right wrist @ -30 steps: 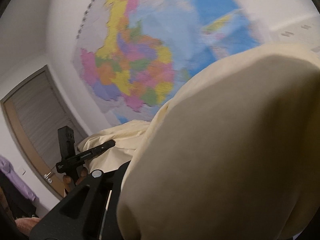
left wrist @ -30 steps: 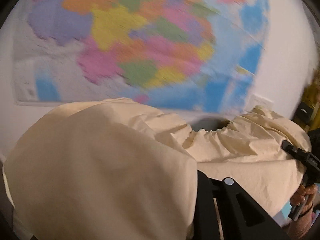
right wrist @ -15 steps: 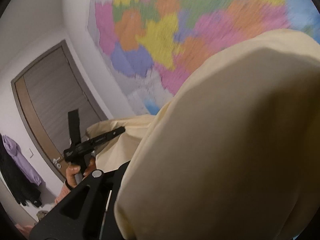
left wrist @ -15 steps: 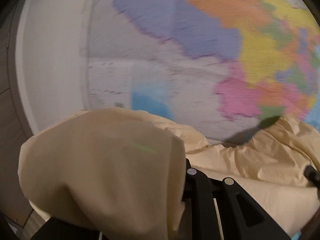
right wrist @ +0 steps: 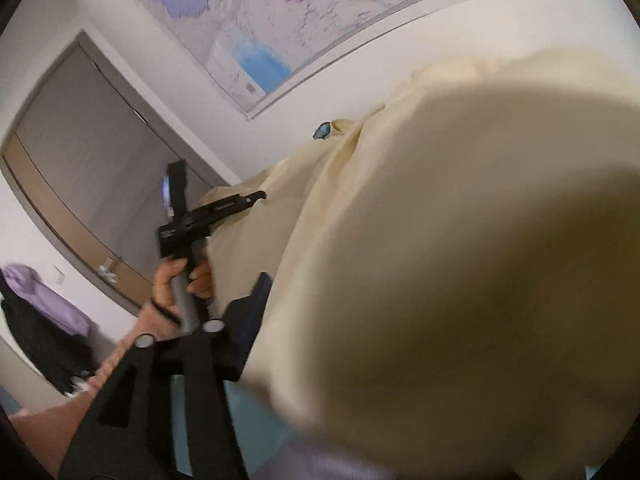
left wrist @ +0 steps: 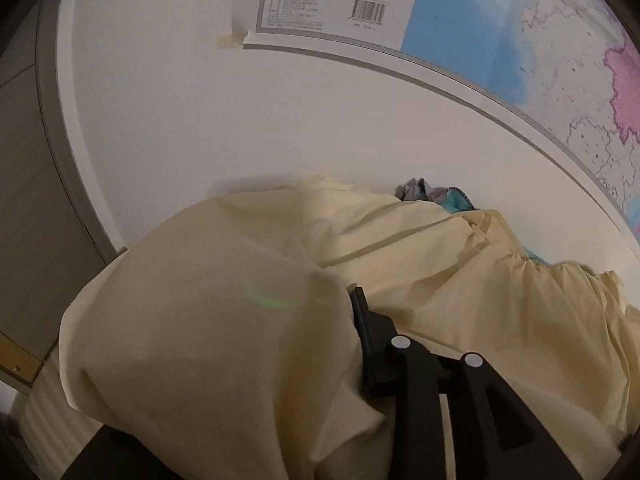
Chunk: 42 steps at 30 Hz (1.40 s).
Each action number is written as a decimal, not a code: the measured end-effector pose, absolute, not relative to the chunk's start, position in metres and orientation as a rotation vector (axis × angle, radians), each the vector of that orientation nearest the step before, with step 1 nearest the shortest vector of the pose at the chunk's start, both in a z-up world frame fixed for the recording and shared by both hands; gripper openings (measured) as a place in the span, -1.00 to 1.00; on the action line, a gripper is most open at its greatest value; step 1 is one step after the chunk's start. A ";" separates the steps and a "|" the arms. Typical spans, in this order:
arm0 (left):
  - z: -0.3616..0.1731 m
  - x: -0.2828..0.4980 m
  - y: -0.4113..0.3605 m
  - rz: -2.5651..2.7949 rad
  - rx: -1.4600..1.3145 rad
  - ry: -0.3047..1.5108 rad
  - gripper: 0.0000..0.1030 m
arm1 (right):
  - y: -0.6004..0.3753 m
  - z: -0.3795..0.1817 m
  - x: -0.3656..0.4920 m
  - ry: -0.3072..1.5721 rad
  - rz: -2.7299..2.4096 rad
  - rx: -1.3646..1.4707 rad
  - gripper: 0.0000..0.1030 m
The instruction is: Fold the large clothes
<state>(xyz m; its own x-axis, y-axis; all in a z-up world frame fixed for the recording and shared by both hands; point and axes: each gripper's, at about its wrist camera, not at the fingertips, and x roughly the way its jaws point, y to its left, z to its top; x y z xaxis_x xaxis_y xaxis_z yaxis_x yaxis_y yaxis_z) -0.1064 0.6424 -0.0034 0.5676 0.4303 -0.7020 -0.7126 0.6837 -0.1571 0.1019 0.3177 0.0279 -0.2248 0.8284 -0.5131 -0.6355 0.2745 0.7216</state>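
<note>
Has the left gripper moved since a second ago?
Yes. The left gripper has come downward: the wall map has slid up its view to the top. Jaws just opening, cream garment draped over them.

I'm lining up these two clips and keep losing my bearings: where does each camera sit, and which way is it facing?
Left wrist: on the left gripper, looking along its fingers over the cream garment toward the white wall and the map; no hand or sleeve shows.
Right wrist: on the right gripper, facing the cream garment, the map and a door; it shows the left gripper and the hand holding it.
Shared: garment, map, wall. Both grippers' jaws have just been opening, cloth draped over them.
</note>
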 end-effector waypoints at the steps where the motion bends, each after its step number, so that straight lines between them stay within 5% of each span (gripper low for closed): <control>1: -0.003 -0.107 0.641 0.698 -0.452 0.681 -0.46 | 0.311 0.025 0.106 1.187 1.361 0.220 0.11; 15: 0.013 -0.130 0.604 0.850 -0.367 0.721 0.05 | 0.205 0.047 0.145 1.056 1.086 0.176 0.02; 17: 0.020 -0.140 0.595 0.881 -0.350 0.719 0.09 | 0.226 0.046 0.137 1.052 1.131 0.130 -0.16; 19: 0.027 -0.152 0.588 0.893 -0.357 0.698 0.14 | 0.239 0.034 0.127 1.096 1.175 0.092 -0.67; 22: 0.032 -0.166 0.581 0.947 -0.323 0.699 0.34 | 0.255 0.020 0.112 1.168 1.221 0.019 -0.78; 26: 0.038 -0.170 0.564 0.917 -0.276 0.680 0.37 | 0.263 0.018 0.107 1.215 1.219 -0.042 -0.78; 33: 0.045 -0.153 0.519 0.707 -0.264 0.626 0.49 | 0.261 0.082 0.111 0.943 1.146 -0.110 -0.53; 36: 0.042 -0.141 0.505 0.636 -0.282 0.630 0.49 | 0.278 0.099 0.112 0.875 1.192 -0.087 -0.20; 42: 0.025 -0.121 0.489 0.606 -0.321 0.639 0.55 | 0.350 0.084 0.115 0.882 1.257 -0.116 -0.22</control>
<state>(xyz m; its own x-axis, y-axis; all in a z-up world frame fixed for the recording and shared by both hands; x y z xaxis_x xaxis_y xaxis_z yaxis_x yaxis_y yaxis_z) -0.1212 0.4891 0.0245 0.6401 0.4256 -0.6396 -0.6159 0.7819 -0.0960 0.1148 0.3499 0.0841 0.0366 0.7743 -0.6317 -0.8576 0.3488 0.3779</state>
